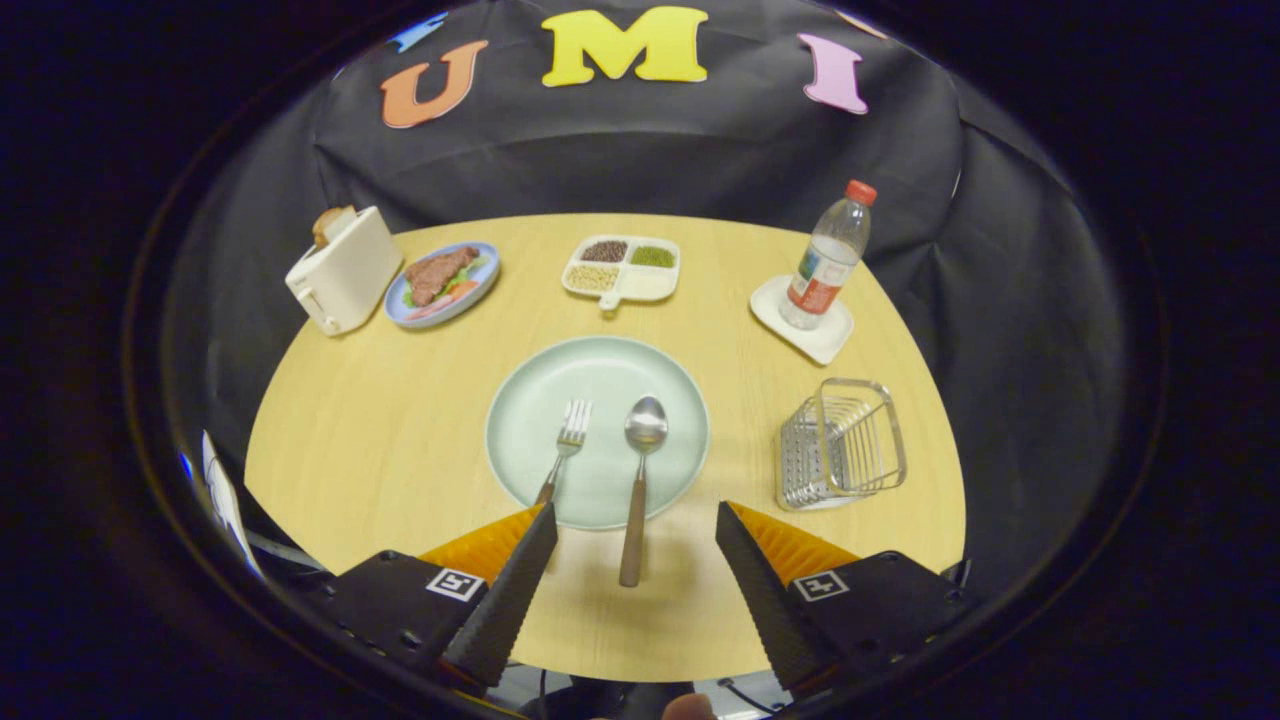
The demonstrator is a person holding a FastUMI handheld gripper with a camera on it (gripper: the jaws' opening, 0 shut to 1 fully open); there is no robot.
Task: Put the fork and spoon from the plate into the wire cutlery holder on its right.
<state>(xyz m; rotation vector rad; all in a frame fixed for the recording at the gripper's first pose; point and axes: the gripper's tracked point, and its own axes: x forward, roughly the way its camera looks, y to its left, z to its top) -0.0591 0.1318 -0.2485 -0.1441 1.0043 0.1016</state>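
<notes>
Round wooden table (400,440) carries green plate (530,440), wire holder (840,445), toaster (345,270), food plate (442,285), divided dish (622,268), bottle coaster (805,325).

bare table (740,400) between plate (520,400), holder (840,440)

Round pale wooden table (400,440), black cloth wall (640,160) behind, seemingly dim

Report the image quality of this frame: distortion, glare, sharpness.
Gripper view: fisheye bends the table edge into a curve; soft glare on the spoon bowl and plate rim; fork and wire holder sharp; open gripper fingers slightly soft up close.
</notes>
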